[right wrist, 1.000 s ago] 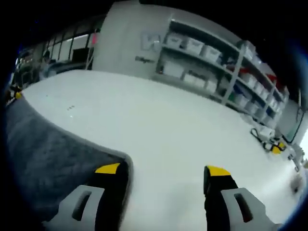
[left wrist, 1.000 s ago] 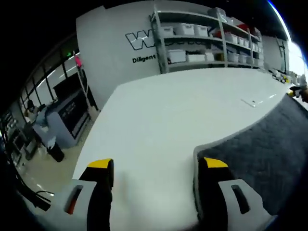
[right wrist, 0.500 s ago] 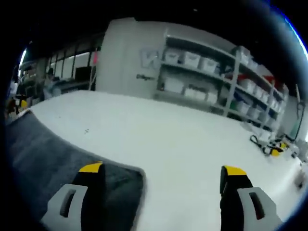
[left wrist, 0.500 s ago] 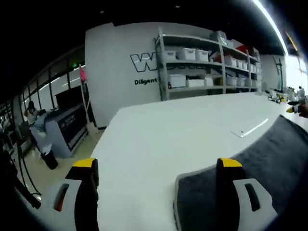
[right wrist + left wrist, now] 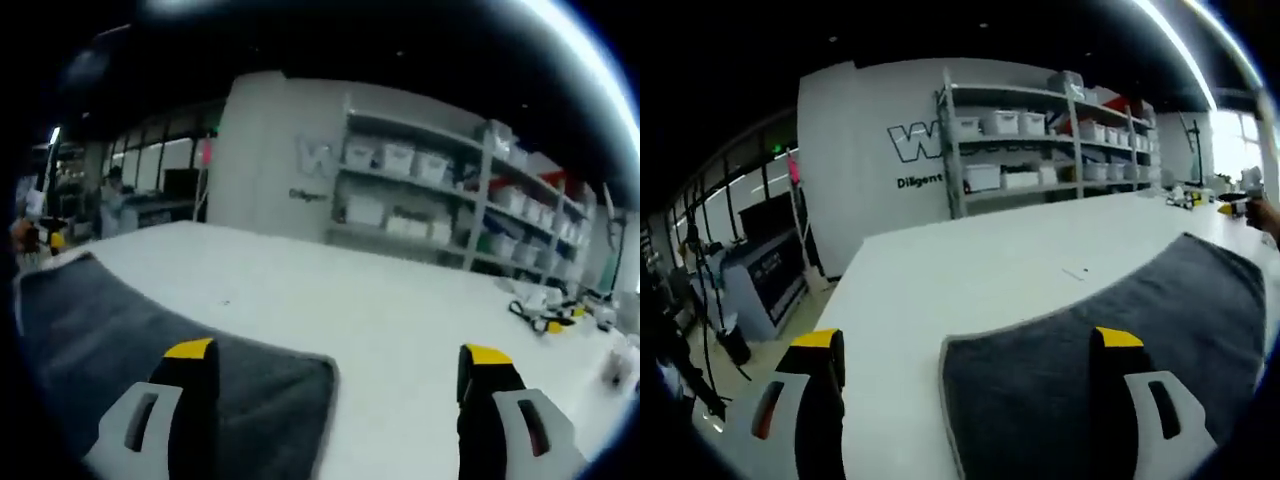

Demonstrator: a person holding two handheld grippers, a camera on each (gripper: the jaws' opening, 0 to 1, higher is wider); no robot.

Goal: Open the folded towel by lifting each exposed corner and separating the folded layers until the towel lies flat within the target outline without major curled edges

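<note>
A dark grey towel (image 5: 1110, 340) lies flat on the white table (image 5: 970, 270), with a pale hem along its edge. In the left gripper view its near corner sits between the jaws of my left gripper (image 5: 965, 345), which is open and holds nothing. The right gripper view has the same towel (image 5: 130, 350) spreading from the left, its corner lying between the jaws of my open right gripper (image 5: 340, 355). Far across the towel, the other gripper's yellow tip shows at the edge of each view.
Metal shelves with white bins (image 5: 1040, 150) stand behind the table against a white wall with dark lettering (image 5: 915, 145). Small yellow and black items (image 5: 550, 315) lie on the table at the far right. A person (image 5: 110, 195) stands at the back left.
Both cameras have tipped up and drawn back, so more of the towel lies between each pair of jaws. Both grippers stay open.
</note>
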